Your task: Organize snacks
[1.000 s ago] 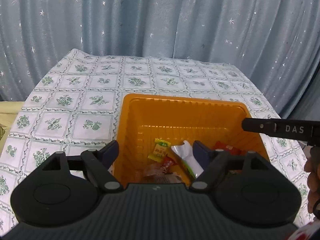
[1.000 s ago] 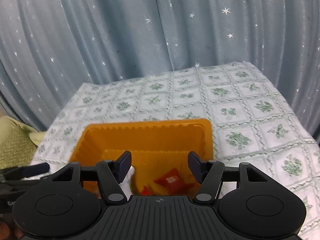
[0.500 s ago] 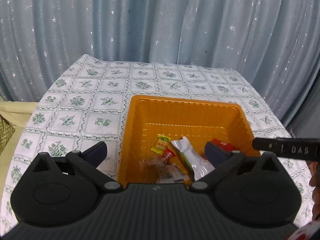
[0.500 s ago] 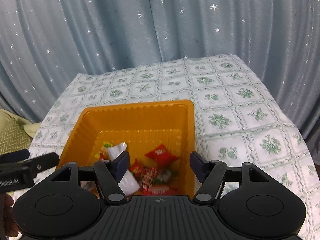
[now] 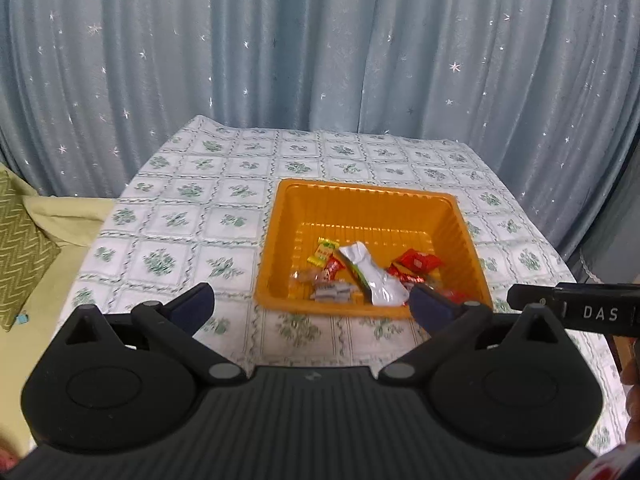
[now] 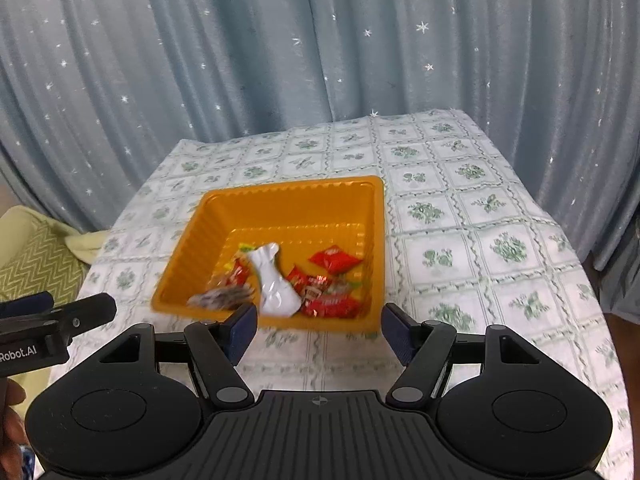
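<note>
An orange plastic tray (image 5: 456, 216) sits on the flowered tablecloth; it also shows in the right wrist view (image 6: 192, 240). Inside lie several snacks: a white wrapper (image 5: 374, 276) (image 6: 274, 280), red packets (image 5: 418, 262) (image 6: 334, 258), a yellow-green candy (image 5: 325, 250) and a grey packet (image 5: 334, 291). My left gripper (image 5: 312, 306) is open and empty, held back from the tray's near edge. My right gripper (image 6: 320, 330) is open and empty, also in front of the tray. Each gripper's side shows in the other's view: the right one (image 5: 576, 312), the left one (image 6: 52, 328).
The table (image 5: 180, 216) is covered by a white cloth with green flowers (image 6: 500, 248). A blue star-patterned curtain (image 5: 320, 40) hangs behind it. A green zigzag cushion (image 5: 20, 248) on a yellowish seat lies left of the table.
Both grippers have drawn back and up from over the tray, so the whole tray now shows. The left gripper's jaws have opened wider.
</note>
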A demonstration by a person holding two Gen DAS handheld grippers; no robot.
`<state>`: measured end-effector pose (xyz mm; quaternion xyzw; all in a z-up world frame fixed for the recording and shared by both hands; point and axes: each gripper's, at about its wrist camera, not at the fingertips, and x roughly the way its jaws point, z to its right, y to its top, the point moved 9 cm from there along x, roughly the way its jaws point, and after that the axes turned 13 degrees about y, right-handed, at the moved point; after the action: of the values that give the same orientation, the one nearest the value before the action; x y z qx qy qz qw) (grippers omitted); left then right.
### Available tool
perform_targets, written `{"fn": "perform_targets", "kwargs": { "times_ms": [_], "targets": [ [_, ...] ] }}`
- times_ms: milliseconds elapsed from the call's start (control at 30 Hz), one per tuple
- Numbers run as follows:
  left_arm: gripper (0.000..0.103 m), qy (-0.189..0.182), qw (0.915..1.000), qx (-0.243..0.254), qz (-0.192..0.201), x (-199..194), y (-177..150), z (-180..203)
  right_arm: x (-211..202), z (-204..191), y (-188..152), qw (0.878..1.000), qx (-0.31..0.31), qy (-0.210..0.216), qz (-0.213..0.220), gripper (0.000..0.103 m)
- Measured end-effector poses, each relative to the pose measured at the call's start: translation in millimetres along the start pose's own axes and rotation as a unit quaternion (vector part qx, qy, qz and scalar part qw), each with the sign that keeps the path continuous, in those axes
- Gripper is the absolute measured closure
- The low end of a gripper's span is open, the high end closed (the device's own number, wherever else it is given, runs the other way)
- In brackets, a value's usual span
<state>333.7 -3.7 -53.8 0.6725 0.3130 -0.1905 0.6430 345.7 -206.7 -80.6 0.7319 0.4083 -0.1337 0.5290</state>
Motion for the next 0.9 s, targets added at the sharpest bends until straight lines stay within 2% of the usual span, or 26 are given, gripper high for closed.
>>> {"fn": "perform_targets", "kwargs": {
  "times_ms": [333, 733, 900],
  "targets": [
    [0.0, 0.014, 0.9996, -0.004, 0.023, -75, -27, -13, -67, -31, -43, 1.0, -0.01, -0.005, 0.012, 0.034],
    [0.0, 0.035, 0.9988, -0.015, 0.031, -139, -69, -33, -134, -56, -85, 0.999, -0.004, -0.009, 0.04, 0.034],
    [0.0, 0.032, 0.9988, -0.016, 0.032, -159, -82, -39, -154, -62, -101, 0.999, -0.006, -0.013, 0.048, 0.034]
  ]
}}
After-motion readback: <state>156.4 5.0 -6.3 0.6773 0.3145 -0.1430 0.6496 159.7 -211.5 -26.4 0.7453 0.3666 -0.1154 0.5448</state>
